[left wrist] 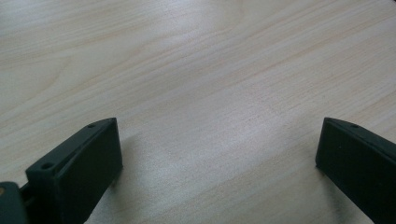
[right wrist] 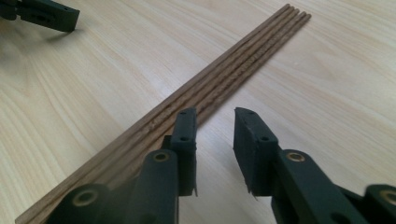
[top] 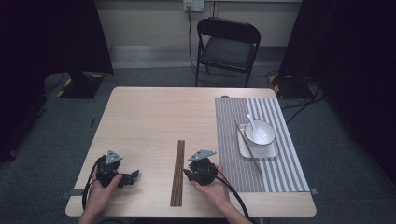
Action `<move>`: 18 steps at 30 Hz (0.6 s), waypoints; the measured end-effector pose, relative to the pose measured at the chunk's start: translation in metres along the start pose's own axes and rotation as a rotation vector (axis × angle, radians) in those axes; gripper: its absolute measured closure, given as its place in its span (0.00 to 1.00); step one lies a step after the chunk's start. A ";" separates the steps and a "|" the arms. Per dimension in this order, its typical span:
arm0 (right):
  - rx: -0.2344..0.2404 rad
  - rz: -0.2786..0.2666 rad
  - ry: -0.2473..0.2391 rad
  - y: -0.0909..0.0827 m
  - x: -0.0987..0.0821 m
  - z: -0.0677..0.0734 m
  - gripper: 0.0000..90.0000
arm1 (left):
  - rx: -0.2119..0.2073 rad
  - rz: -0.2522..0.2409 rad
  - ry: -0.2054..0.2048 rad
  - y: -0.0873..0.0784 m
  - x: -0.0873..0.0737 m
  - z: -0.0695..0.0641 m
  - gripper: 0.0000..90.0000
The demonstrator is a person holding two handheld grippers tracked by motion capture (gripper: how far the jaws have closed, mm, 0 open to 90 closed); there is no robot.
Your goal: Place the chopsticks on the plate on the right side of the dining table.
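Wooden table (top: 149, 116): right gripper (right wrist: 215, 140) part-open beside ridged strip (right wrist: 224, 74).

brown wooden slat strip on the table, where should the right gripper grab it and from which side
The flat brown ribbed wooden strip lies long and thin on the light wooden table, so probably grip across its narrow width near the near end. Come from its right edge, where the right gripper sits, jaws slightly apart and nothing between them.
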State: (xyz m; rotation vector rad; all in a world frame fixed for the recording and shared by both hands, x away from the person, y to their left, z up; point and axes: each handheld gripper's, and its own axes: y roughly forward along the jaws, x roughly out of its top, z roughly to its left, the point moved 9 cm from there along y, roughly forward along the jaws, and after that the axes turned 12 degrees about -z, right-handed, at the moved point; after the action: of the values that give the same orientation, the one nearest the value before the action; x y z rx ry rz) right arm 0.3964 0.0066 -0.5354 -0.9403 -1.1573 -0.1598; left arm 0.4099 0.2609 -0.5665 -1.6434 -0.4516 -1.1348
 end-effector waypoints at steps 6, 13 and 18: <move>0.009 0.008 -0.008 0.008 -0.003 0.005 0.74 | 0.000 0.000 0.000 0.000 0.000 0.000 0.00; 0.007 -0.005 -0.003 0.013 -0.005 0.007 0.70 | 0.000 0.000 0.000 0.000 0.000 0.000 0.00; 0.010 -0.008 0.000 0.016 -0.006 0.009 0.70 | 0.000 0.000 0.000 0.000 0.000 0.000 0.00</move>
State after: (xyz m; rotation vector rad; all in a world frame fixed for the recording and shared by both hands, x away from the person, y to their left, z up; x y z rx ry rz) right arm 0.3961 0.0205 -0.5484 -0.9270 -1.1611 -0.1610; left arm 0.4100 0.2609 -0.5665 -1.6436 -0.4514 -1.1354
